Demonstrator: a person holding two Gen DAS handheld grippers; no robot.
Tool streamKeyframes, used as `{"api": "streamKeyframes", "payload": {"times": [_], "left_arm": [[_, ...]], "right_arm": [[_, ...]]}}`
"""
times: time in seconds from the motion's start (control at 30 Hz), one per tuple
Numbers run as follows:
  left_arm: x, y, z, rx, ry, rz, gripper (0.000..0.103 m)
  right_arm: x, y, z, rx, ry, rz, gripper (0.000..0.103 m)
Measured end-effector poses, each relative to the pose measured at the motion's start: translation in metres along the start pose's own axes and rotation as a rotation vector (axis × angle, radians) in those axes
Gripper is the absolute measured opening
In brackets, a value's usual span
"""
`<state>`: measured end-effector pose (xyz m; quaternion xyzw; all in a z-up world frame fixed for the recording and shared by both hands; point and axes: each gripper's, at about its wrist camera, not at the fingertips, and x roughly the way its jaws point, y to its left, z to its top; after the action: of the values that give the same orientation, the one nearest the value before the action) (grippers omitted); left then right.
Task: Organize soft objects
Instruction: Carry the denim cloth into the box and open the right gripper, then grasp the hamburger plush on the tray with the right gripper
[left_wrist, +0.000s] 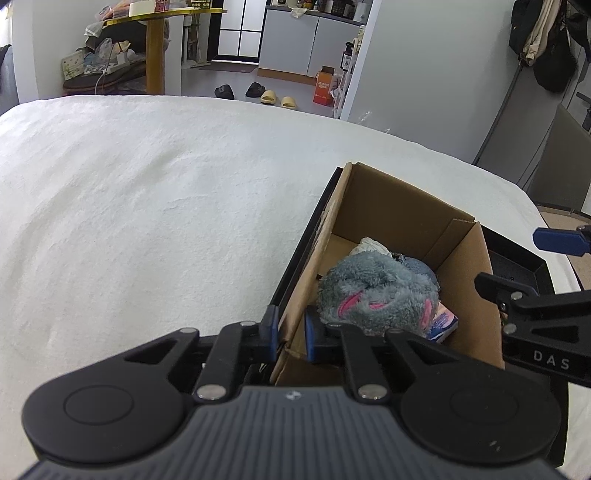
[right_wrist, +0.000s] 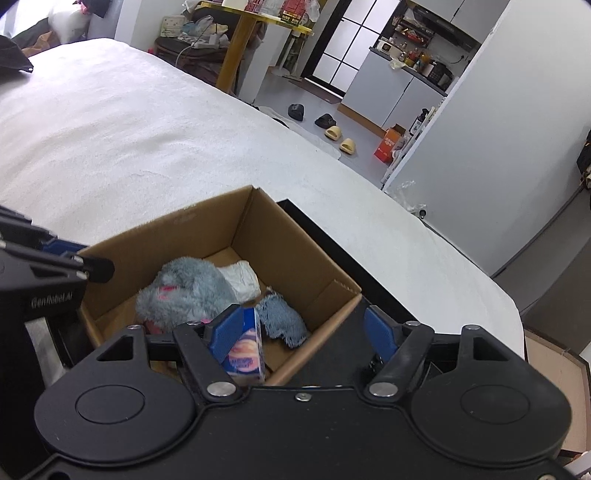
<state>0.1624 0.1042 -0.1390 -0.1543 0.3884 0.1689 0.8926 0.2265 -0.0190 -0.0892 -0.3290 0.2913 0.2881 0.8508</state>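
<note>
Nearest the lens in the left wrist view, the left gripper (left_wrist: 290, 338) has its two blue pads drawn close together on the near left wall of the cardboard box (left_wrist: 402, 210), one pad outside and one inside, clamping the cardboard edge. In the right wrist view the right gripper (right_wrist: 303, 334) stands with its jaws wide apart above the box's near right corner; nothing is pressed between them. Its left pad sits just beside the tissue pack (right_wrist: 245, 350), though whether they touch cannot be told.

The box rests on a black tray (right_wrist: 369, 280) atop the white bedcover (left_wrist: 147, 206), at about four o'clock in the left view and six o'clock in the right.

Inside the box lie four soft things: one grey plush toy (left_wrist: 376, 291) with pink marks, toward nine o'clock in the right view; one white cloth (right_wrist: 242, 278) behind it at twelve; one blue-grey fluffy rag (right_wrist: 280, 321) at three; and the single tissue pack standing at six against the near wall.
</note>
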Motion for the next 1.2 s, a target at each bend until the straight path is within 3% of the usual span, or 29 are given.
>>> {"api": "streamKeyframes", "payload": {"times": [0.43,0.5,0.57,0.7,0.77,0.9,1.2], "left_arm": [[-0.003,-0.026,0.012,0.108,0.03,0.093,0.019],[-0.002,-0.031,0.013,0.129,0.043,0.105,0.025],[-0.001,-0.035,0.013,0.148,0.054,0.12,0.038],[-0.004,-0.041,0.021,0.171,0.031,0.155,0.054],[-0.003,-0.045,0.026,0.18,0.028,0.17,0.063],[0.0,-0.057,0.033,0.211,0.023,0.198,0.069],[0.02,-0.081,0.029,0.319,0.058,0.246,0.07]], "right_arm": [[-0.006,-0.034,-0.03,0.087,0.017,0.032,0.072],[-0.004,-0.042,-0.035,0.113,0.024,0.048,0.072],[-0.002,-0.05,-0.041,0.144,0.026,0.062,0.072],[0.008,-0.065,-0.055,0.2,0.036,0.071,0.072],[0.014,-0.072,-0.063,0.231,0.045,0.072,0.08],[0.027,-0.084,-0.079,0.289,0.054,0.067,0.087],[0.07,-0.109,-0.114,0.502,0.108,0.079,0.088]]}}
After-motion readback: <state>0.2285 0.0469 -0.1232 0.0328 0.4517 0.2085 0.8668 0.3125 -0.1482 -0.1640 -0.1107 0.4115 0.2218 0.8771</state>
